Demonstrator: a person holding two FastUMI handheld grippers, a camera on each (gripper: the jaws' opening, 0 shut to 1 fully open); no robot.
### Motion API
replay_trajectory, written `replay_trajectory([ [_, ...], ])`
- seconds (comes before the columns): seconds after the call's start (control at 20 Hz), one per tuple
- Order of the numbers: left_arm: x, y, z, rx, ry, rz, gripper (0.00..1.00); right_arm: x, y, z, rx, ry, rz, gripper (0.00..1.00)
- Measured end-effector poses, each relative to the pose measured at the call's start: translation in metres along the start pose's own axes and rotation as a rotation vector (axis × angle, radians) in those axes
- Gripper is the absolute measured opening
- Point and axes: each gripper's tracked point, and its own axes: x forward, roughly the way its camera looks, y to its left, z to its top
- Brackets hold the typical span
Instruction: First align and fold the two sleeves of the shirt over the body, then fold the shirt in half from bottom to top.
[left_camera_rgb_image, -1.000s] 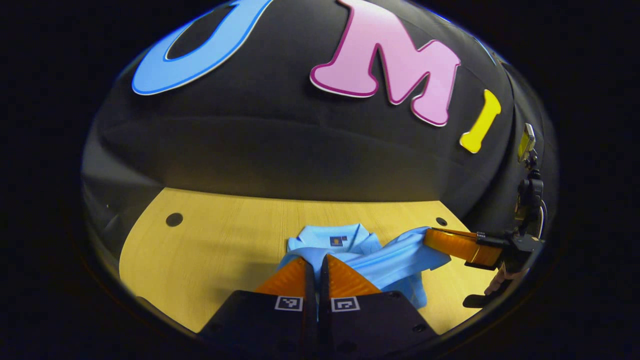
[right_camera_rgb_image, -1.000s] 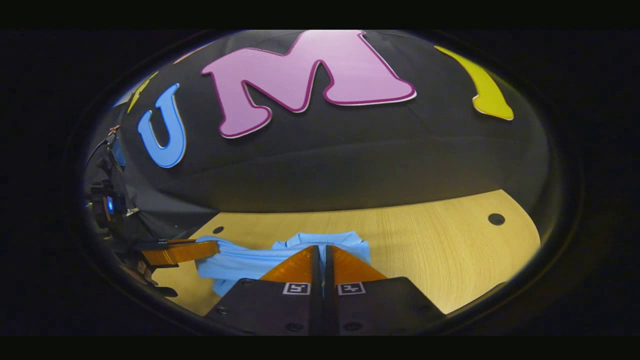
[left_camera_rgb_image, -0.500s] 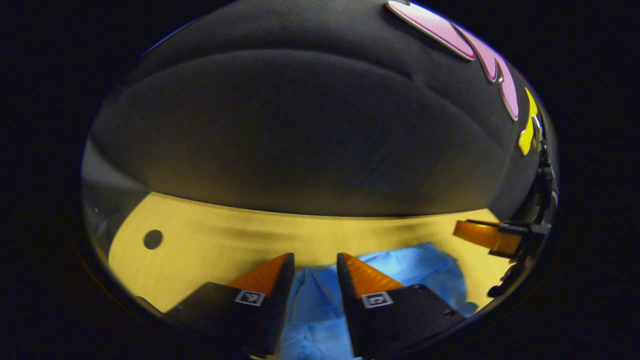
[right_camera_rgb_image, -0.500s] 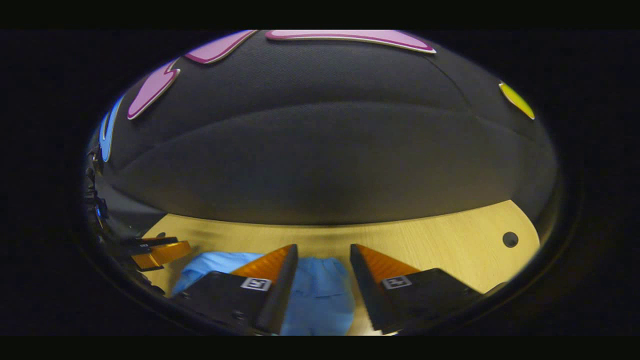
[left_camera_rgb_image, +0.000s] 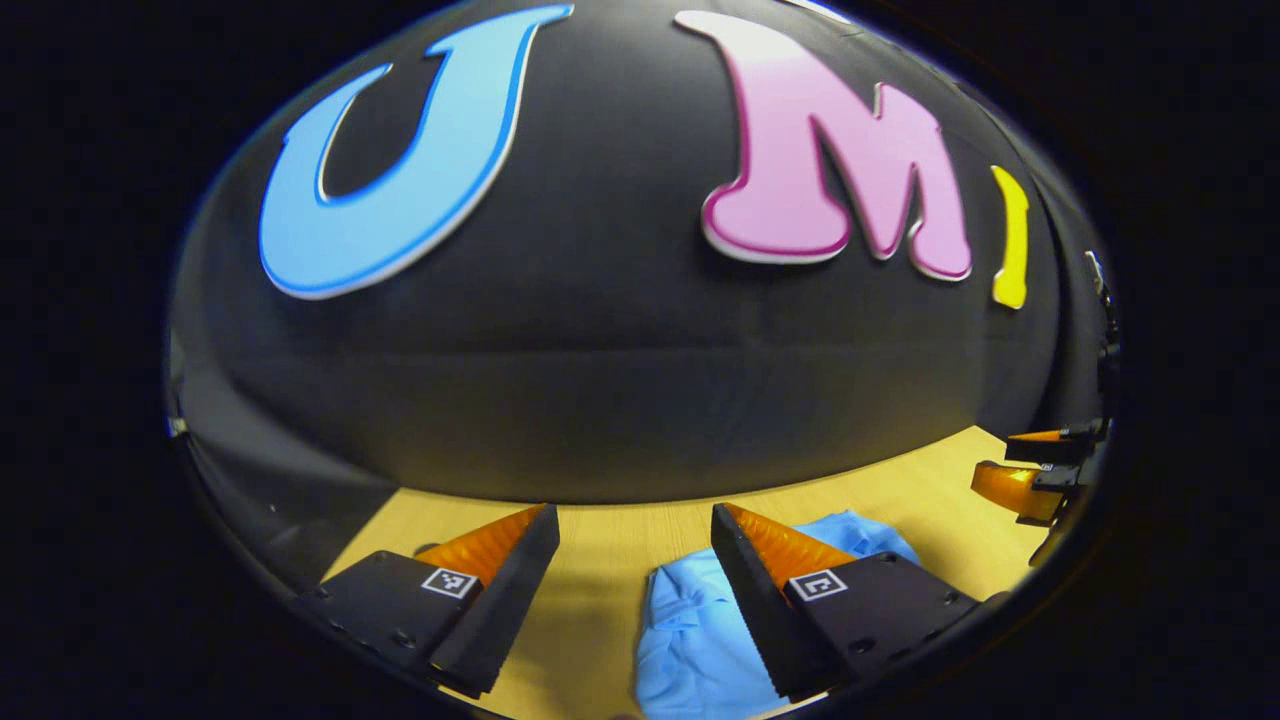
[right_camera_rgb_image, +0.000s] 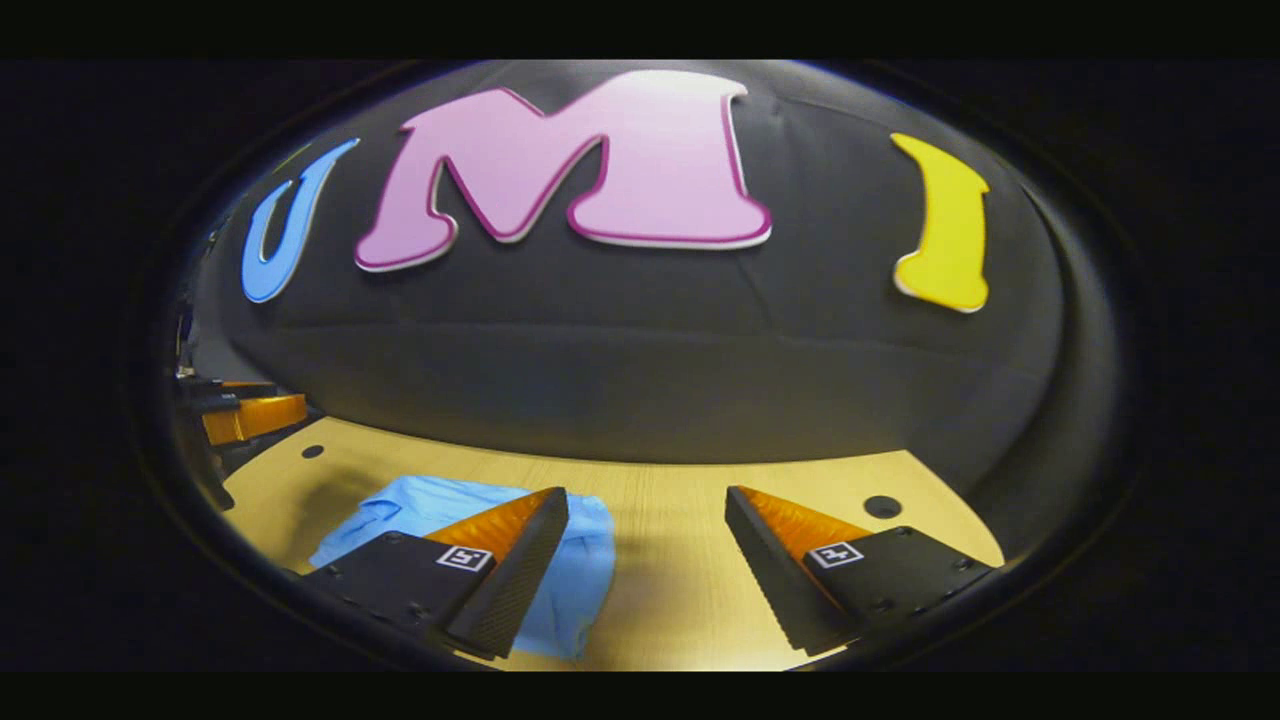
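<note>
The light blue shirt (left_camera_rgb_image: 700, 630) lies folded into a small bundle on the wooden table (left_camera_rgb_image: 600, 550). In the left gripper view my left gripper (left_camera_rgb_image: 630, 535) is open above the table, and the shirt sits under its right finger. In the right gripper view the same shirt (right_camera_rgb_image: 580, 560) lies low on the left, partly behind the left finger of my right gripper (right_camera_rgb_image: 648, 515), which is open with bare table between its fingers. The right gripper (left_camera_rgb_image: 1035, 465) also appears at the far right edge of the left gripper view, and the left gripper (right_camera_rgb_image: 245, 410) at the far left edge of the right gripper view.
The wooden table (right_camera_rgb_image: 680, 500) has small round holes (right_camera_rgb_image: 882, 506) in its top and ends at the black cloth wall (right_camera_rgb_image: 650, 370) close behind.
Both grippers went from shut on the shirt to open, letting it go, then lifted and drew apart. The shirt now lies lower and off to the side in both views.
</note>
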Motion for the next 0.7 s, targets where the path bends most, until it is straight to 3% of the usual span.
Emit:
replay_trajectory([
  [0.45,-0.211,-0.018,0.054,0.001,-0.116,-0.084,0.99,-0.194,-0.006,0.065,0.020,-0.102,-0.058,0.98],
  [0.7,-0.318,-0.011,0.052,-0.039,-0.129,-0.070,0.98,-0.301,-0.003,0.058,0.059,-0.094,-0.062,0.97],
])
